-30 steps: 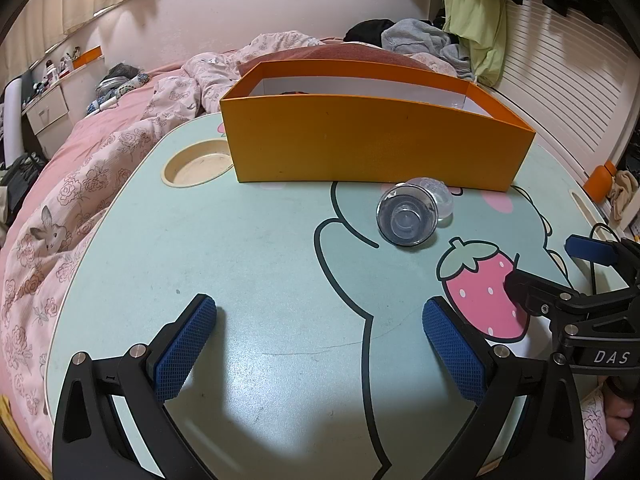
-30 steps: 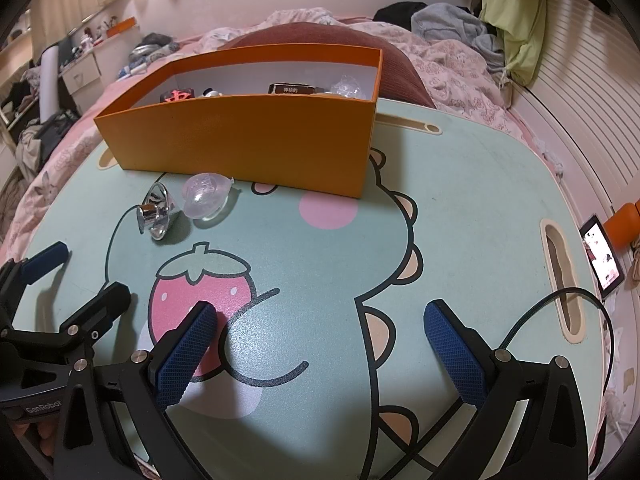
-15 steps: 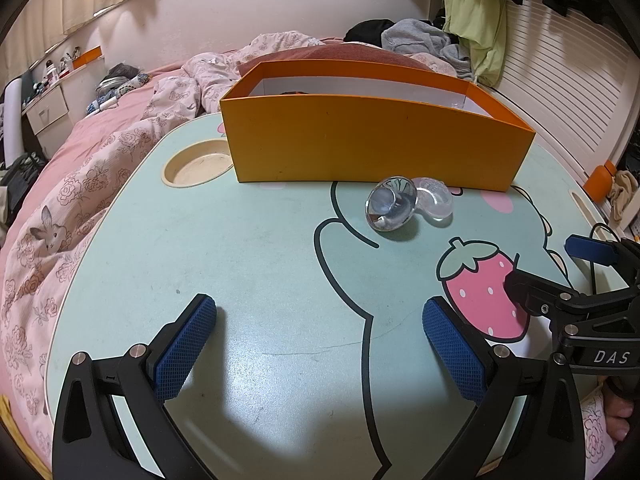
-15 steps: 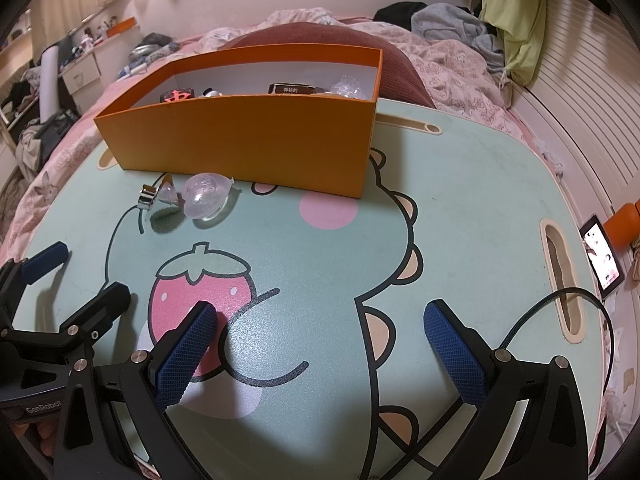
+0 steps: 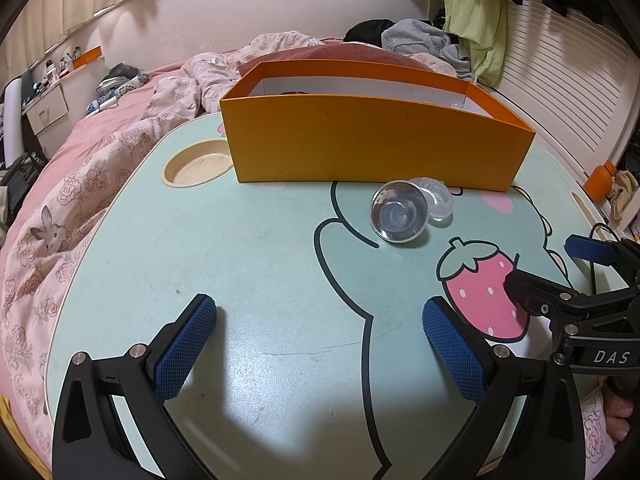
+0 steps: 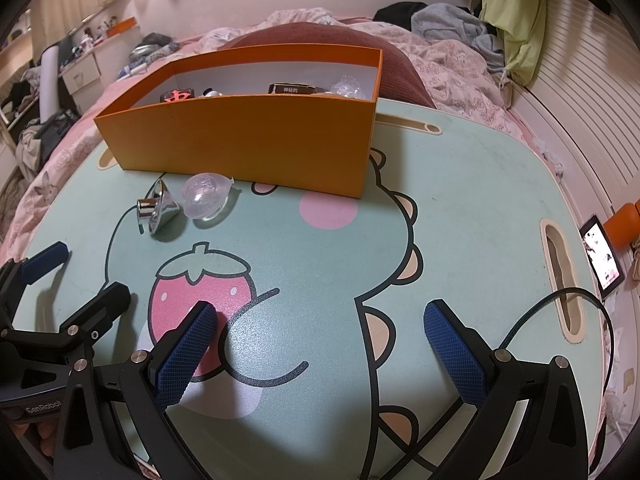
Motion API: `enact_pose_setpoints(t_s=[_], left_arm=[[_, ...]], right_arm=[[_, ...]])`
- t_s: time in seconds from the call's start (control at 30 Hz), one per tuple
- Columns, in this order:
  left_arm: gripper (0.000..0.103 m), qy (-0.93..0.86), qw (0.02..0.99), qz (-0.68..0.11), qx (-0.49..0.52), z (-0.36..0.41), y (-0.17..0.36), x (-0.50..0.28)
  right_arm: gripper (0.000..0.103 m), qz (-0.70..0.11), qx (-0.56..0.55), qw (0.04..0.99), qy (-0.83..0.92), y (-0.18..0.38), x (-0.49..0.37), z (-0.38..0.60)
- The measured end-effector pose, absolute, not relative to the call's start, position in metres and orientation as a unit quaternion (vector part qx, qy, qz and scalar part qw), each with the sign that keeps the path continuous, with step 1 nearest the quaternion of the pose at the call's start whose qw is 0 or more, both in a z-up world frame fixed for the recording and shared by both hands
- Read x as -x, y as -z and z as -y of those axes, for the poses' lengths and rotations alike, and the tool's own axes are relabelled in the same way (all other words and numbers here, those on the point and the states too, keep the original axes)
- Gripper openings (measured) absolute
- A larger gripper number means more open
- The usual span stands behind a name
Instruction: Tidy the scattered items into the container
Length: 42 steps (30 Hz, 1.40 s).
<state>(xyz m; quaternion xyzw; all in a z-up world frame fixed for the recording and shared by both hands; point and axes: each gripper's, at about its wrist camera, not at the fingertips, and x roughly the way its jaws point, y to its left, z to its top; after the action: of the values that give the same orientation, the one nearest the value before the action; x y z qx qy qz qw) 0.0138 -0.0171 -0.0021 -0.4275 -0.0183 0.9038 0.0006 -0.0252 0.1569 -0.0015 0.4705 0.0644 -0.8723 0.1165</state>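
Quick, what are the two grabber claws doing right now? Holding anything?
Left gripper: open, holding nothing, above the table.
Right gripper: open, holding nothing, also above the table.

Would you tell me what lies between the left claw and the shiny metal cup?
Only bare tabletop between left claw and metal cup, left wrist view.

Bedroom: rumpled floral bedding [image 5: 100, 168].

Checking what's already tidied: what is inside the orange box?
Over the orange cardboard box wall show a dark red-marked item, a brown labelled packet and crumpled clear plastic; the front wall hides the floor.
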Motion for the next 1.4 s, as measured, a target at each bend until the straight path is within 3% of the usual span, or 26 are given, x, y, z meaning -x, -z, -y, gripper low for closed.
enact_pose_setpoints(t_s=[1.07, 1.13, 1.17, 1.2, 1.33, 1.4], left_arm=[[0.103, -0.904, -0.001, 0.019, 0.428, 0.015, 0.001, -0.015], [0.103, -0.904, 0.0, 0.019, 0.428, 0.015, 0.002, -0.015], [0.103, -0.904, 0.0, 0.02, 0.427, 0.015, 0.001, -0.015], [0.103, -0.904, 0.0, 0.021, 0.427, 0.014, 0.001, -0.015], [0.103, -0.904, 0.0, 0.022, 0.426, 0.015, 0.0, -0.015], [0.103, -0.904, 0.0, 0.022, 0.426, 0.015, 0.0, -0.016]], right_arm=[[0.103, -0.06, -0.465, 0.123, 0.875, 0.0, 0.024, -0.158], [0.095, -0.037, -0.454, 0.148, 0.878, -0.005, 0.022, -0.162], [0.081, -0.03, -0.45, 0.159, 0.878, -0.008, 0.023, -0.162], [0.075, -0.03, -0.449, 0.166, 0.878, -0.011, 0.023, -0.161], [0.068, -0.075, -0.436, 0.165, 0.882, -0.016, 0.031, -0.141], [0.058, -0.072, -0.434, 0.183, 0.879, -0.021, 0.038, -0.133]])
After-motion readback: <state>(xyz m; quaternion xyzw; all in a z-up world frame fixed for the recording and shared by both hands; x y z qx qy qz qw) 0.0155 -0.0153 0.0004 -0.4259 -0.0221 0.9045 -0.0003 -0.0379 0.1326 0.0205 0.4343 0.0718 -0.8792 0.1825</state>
